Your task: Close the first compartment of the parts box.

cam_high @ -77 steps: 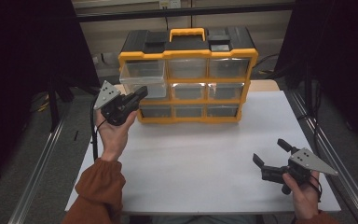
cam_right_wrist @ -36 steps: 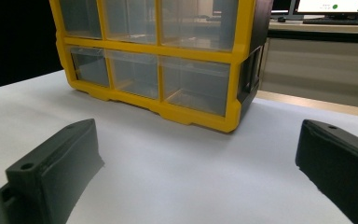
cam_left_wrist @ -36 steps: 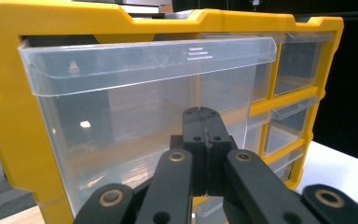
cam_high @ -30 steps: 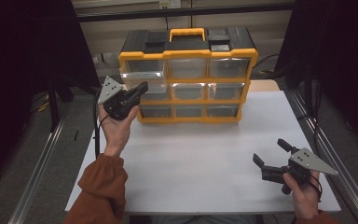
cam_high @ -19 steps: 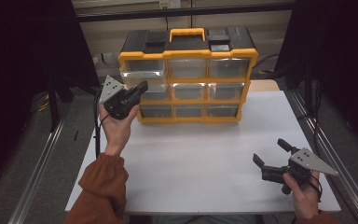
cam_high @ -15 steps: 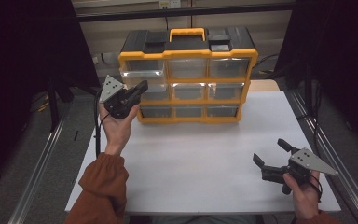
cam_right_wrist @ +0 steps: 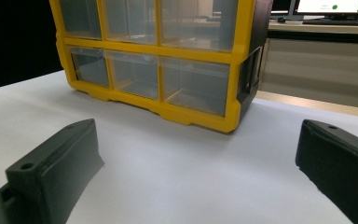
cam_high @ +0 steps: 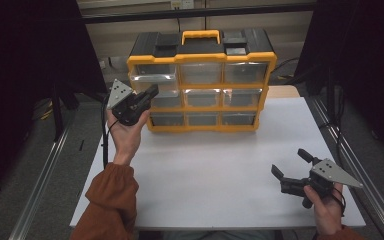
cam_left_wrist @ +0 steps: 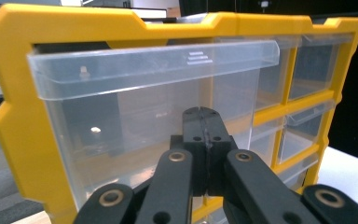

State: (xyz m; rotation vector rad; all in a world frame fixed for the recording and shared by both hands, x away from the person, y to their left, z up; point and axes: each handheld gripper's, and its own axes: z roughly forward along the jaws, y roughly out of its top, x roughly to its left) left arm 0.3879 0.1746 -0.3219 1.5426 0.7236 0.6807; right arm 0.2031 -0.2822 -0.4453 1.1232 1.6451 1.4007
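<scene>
clear plastic top-left drawer (cam_left_wrist: 140, 116) sits pulled out; my left gripper (cam_left_wrist: 200, 114), jaws pressed together, is poised to push it. right gripper (cam_high: 291, 165) waits open over the table (cam_high: 205, 180). next, i'd press straight in.

My high view looks down the tabletop (cam_high: 205, 170); both gripper views sit closer, sharing the drawer cabinet (cam_high: 200, 82).

My flat white table (cam_high: 220, 185) carries a yellow-framed plastic organizer with clear drawers (cam_high: 202, 80), standing upright at its far edge.
</scene>
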